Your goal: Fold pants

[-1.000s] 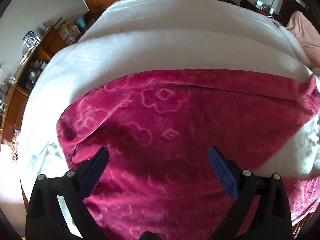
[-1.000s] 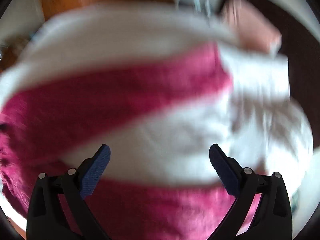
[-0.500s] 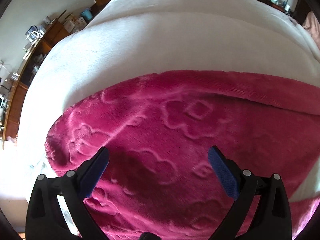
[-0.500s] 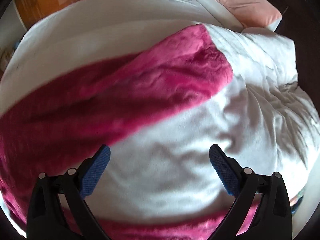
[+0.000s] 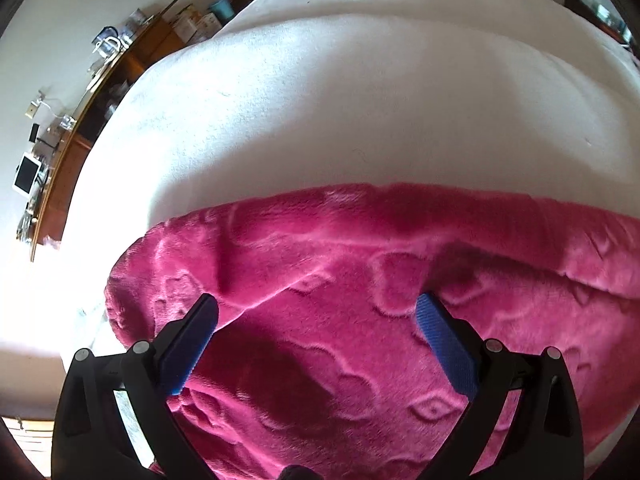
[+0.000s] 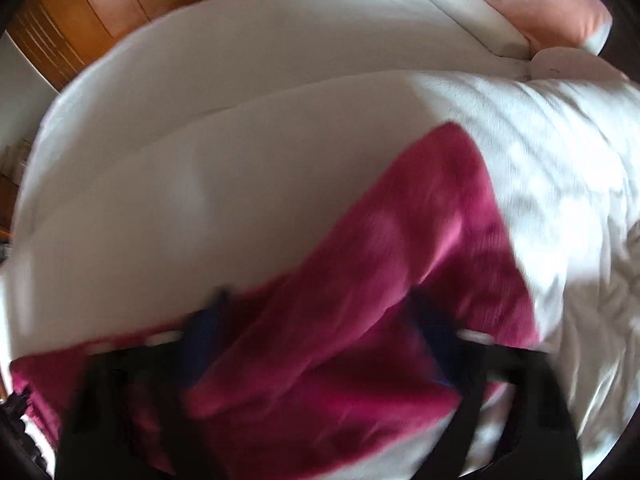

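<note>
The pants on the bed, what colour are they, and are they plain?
Deep pink pants, embossed with flower-like shapes; clearest in the left wrist view.

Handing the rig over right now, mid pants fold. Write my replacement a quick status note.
Left tool: open, holding nothing, poised low over the magenta fleece pants.
Right tool: open, empty, picture blurred; it sits over a pant leg.
Pants lie spread on the white bed cover; that leg runs toward the pink pillow.
Done: no fold visible.
Left: grip the fabric and fold.
</note>
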Available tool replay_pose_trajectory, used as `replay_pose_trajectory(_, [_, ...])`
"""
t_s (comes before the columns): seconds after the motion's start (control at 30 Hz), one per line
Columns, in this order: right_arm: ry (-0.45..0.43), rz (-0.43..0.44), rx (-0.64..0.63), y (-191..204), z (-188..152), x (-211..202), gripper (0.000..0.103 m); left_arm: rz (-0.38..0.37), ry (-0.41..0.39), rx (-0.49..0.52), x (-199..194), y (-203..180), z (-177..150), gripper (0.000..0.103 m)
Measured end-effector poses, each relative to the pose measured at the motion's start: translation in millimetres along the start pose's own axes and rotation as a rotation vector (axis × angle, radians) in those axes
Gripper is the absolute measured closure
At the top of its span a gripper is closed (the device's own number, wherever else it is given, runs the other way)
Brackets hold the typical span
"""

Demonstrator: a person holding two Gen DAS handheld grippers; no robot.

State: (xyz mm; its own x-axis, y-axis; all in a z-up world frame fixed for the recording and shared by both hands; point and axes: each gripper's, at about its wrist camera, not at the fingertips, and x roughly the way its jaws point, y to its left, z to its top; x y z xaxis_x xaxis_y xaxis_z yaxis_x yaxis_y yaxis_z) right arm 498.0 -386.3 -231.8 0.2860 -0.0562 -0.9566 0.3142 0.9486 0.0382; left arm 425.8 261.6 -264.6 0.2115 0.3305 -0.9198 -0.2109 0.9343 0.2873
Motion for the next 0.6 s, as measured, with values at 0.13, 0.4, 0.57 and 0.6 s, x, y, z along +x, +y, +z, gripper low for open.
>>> replay_pose_trajectory(0.13, [-0.055, 0.033, 0.113, -30.0, 35.3, -3.4, 0.077, 0.026, -0.005, -0.026, 6.9, -0.3, 17.1, 0.005])
replay_pose_trajectory(0.4, [-0.201, -0.107, 0.044, -49.8, 57.5, -27.0, 0.059, 0.026, 0.032, -0.135, 28.4, 29.3, 57.9, 0.005])
replay_pose_trajectory(0.57, [-0.29, -0.111, 0.055, -63.3, 31.2, -46.5, 0.006, 0.041, 0.046, -0.166, 45.7, 46.7, 83.8, 0.005])
replay_pose_trajectory(0.6, [-0.283, -0.109, 0.062, -71.8, 28.9, -41.7, 0.006, 0.05, 0.042, -0.161, 46.6, 48.8, 84.9, 0.005])
